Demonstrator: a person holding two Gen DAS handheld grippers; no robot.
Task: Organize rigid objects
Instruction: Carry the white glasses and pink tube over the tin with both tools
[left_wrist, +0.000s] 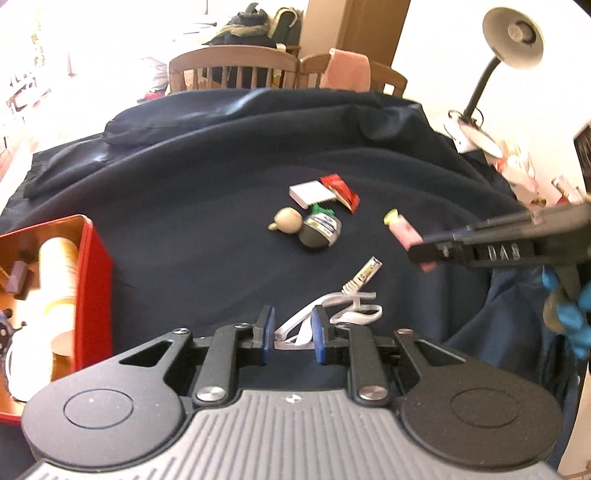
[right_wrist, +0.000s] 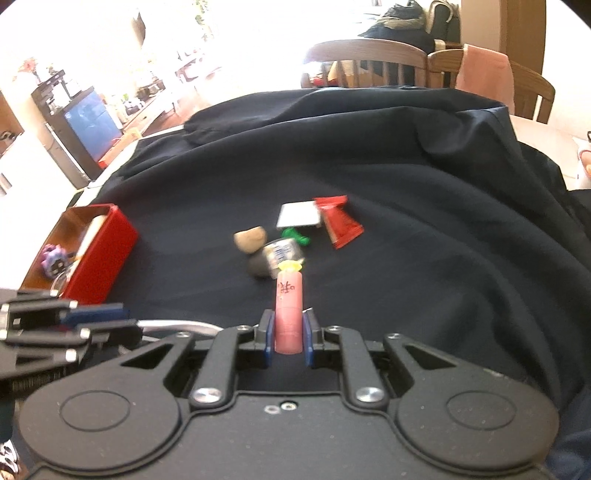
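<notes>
Here, 2 hand-held grippers hang over a table draped in dark blue cloth (left_wrist: 207, 206); the left gripper (left_wrist: 293, 332) is clamped on a white cable (left_wrist: 347, 314), whose plug end trails forward above the cloth; the right gripper (right_wrist: 289, 334) is clamped on a pink tube (right_wrist: 289, 314) with a yellow cap pointing forward; a red tin (right_wrist: 107, 251) sits at the left, holding a pale cylinder and a purple toy; mid-cloth lie a white box (left_wrist: 310, 192), a red packet (left_wrist: 341, 192), a tan round piece (left_wrist: 288, 219) and a dark ball (left_wrist: 319, 232), close together.
</notes>
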